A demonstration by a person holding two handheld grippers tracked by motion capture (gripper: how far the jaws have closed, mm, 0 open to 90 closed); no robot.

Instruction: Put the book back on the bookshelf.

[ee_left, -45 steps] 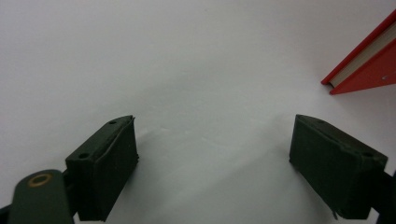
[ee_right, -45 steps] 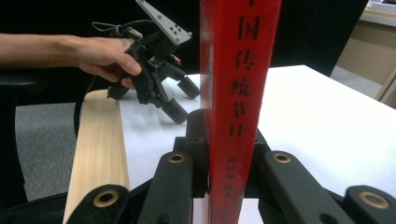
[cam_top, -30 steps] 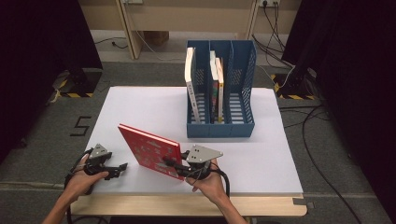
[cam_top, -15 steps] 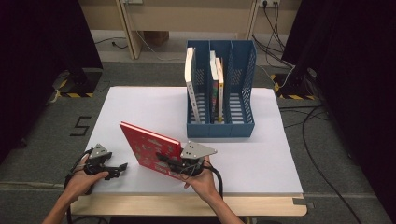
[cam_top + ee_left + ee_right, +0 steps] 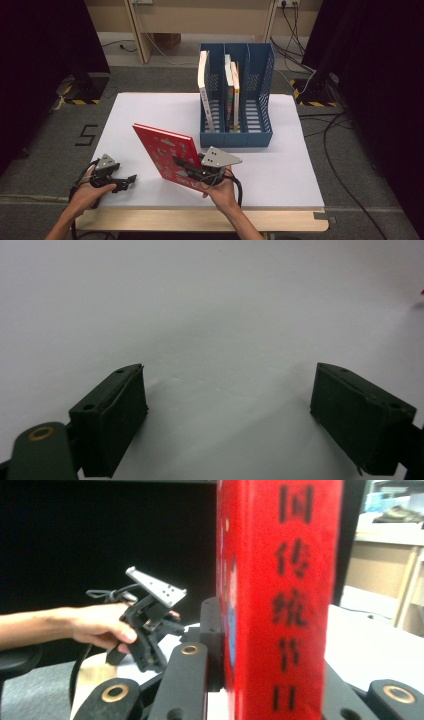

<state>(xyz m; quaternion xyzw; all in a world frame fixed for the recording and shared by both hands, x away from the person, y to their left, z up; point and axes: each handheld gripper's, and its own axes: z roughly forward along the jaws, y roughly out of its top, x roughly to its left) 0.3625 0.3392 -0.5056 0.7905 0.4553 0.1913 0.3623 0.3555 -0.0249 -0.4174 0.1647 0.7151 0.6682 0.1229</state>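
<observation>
Book [image 5: 167, 155] stands tilted near the table's [image 5: 280, 170] front edge, clamped by right gripper [image 5: 192, 172] for lifting; left gripper [image 5: 125, 180] rests open, empty.

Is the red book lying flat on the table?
No, the red book stands tilted up off the white table, pinched in the right claw.

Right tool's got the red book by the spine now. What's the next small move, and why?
Probably lift the red book a little and carry it toward the blue file rack. The right tool is shut on its spine, the book already stands tilted off the table, and the rack's right-hand slot looks empty. The left tool rests open, apart.
</observation>
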